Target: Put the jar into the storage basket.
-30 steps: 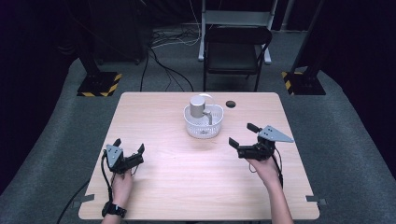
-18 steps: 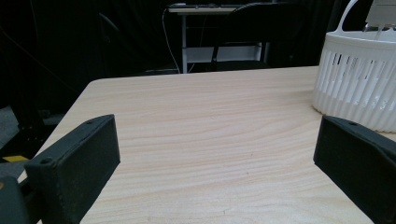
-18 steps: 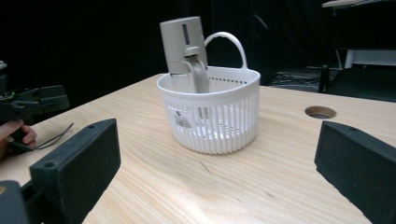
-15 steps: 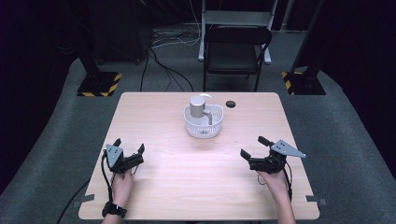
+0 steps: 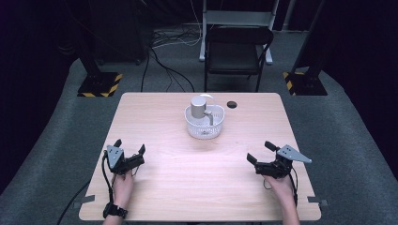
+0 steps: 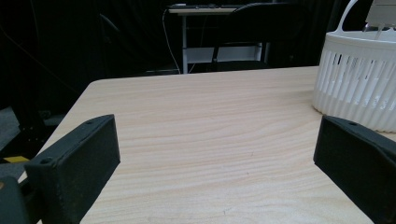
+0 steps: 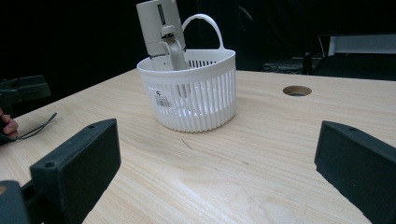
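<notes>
From the high view, the white basket [image 5: 204, 124] stands on the worktop [image 5: 197, 187] toward its far middle, a grey device [image 5: 199, 108] upright inside it. The left tool [image 5: 130, 152] and right tool [image 5: 261, 153] rest near the front corners, well apart from the basket.

In the left gripper view, the jaws stand wide over bare wood, the basket [image 6: 359, 84] ahead at right.

In the right gripper view, the jaws stand wide and hold nothing; the basket [image 7: 194, 100] sits ahead, a round hole [image 7: 297, 90] beyond.
</notes>
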Demonstrator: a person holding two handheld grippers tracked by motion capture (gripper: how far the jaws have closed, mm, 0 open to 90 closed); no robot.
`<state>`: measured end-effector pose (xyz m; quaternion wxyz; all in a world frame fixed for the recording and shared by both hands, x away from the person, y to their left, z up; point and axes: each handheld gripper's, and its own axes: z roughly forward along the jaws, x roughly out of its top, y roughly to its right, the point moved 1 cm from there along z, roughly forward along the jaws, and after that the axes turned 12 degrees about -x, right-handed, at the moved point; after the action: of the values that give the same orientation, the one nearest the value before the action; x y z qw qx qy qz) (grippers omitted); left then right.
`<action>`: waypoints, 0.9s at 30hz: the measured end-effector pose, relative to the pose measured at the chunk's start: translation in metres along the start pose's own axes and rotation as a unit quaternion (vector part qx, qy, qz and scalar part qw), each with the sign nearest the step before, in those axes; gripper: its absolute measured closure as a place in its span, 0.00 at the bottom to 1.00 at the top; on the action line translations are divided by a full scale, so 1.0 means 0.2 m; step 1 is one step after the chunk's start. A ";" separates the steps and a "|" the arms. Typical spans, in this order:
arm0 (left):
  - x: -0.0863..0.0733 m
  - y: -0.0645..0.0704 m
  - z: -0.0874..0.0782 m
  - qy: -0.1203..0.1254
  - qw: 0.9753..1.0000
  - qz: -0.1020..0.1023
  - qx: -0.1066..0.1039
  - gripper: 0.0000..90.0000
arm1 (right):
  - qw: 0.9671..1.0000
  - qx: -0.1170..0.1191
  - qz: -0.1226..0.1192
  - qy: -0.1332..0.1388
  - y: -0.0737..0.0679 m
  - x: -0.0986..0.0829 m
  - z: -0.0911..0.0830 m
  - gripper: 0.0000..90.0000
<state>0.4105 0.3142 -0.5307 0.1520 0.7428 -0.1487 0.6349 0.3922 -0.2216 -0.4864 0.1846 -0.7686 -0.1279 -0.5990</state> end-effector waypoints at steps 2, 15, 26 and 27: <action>0.00 0.00 0.00 0.000 1.000 0.001 0.000 0.00 | 1.000 -0.001 0.000 0.003 0.00 0.00 -0.01 0.00; 0.00 0.00 0.00 0.000 1.000 0.001 0.000 0.00 | 1.000 -0.009 0.004 0.006 0.02 0.01 -0.03 0.00; 0.00 0.00 0.00 0.000 1.000 0.001 0.000 0.00 | 1.000 -0.009 0.004 0.007 0.03 0.01 -0.04 0.00; 0.00 0.00 0.00 0.000 1.000 0.001 0.000 0.00 | 1.000 -0.009 0.004 0.007 0.03 0.01 -0.04 0.00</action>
<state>0.4105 0.3140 -0.5307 0.1515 0.7428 -0.1494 0.6348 0.3880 -0.2296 -0.4833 0.1811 -0.7664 -0.1181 -0.6049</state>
